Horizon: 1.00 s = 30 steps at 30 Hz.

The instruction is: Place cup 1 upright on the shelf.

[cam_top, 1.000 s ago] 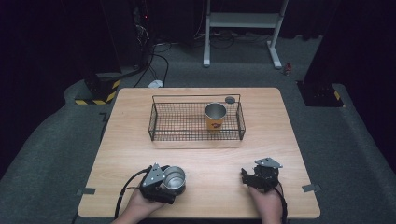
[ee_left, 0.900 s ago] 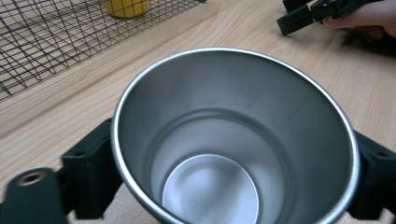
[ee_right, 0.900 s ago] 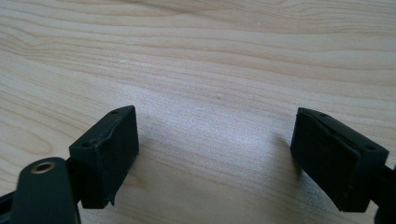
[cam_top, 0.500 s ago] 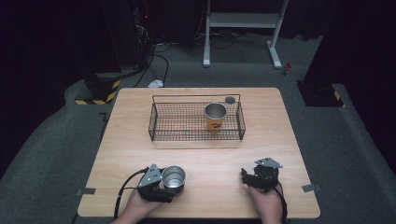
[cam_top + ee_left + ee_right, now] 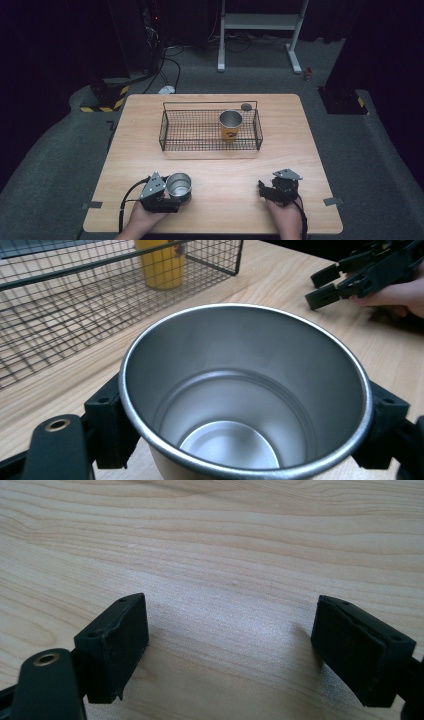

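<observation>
Left gripper [image 5: 172,192] sits at the near left of the table [image 5: 210,165], jaws pinching a steel cup [image 5: 178,185] from both sides. In the left gripper view the cup [image 5: 245,400] stands upright between the jaws, mouth open toward the camera, its inside empty and shiny.

Compared with a second ago, we see almost no change: the cup and the left gripper lie at the same near-left spot, perhaps nudged slightly. The cup has not risen from the table in any way we can make out. We judge the grasp as settled and the lift not yet begun.

Right gripper [image 5: 272,190] rests at the near right, well apart from the cup, unmoved over the last second. Its jaws are spread wide over bare wood in the right gripper view, holding nothing.

Wire basket [image 5: 210,131] stands at the far middle of the table. A second cup with a yellow label [image 5: 230,125] stands upright inside it, toward its right end. A small dark round thing [image 5: 246,106] lies just behind the basket; we cannot tell what it is.

Our reading: the held cup probably goes into the basket, beside the labelled one. The carry over the near rim is all still ahead.
</observation>
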Tool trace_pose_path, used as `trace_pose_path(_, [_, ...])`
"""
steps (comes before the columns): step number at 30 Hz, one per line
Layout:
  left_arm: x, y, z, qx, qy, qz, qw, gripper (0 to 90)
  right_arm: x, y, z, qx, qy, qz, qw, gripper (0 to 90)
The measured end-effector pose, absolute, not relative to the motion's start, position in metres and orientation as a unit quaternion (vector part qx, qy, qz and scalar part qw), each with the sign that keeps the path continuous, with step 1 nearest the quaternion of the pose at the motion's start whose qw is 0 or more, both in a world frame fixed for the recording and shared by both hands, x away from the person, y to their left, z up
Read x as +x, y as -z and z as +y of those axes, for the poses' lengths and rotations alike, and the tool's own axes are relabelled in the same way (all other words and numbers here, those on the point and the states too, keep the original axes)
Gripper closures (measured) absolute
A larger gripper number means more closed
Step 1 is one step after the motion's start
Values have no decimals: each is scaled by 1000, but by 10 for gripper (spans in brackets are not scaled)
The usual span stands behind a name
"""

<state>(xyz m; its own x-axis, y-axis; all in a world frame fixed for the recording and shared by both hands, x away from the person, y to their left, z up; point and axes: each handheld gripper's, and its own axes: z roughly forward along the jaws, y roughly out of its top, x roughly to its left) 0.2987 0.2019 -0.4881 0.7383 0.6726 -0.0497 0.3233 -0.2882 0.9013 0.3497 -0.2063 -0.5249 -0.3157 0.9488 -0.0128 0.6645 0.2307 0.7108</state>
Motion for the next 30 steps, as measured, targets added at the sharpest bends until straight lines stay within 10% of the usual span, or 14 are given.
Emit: trace_pose_path(30, [319, 459, 220, 758, -225, 359, 496, 186, 351, 525, -206, 539, -309, 750, 229, 154])
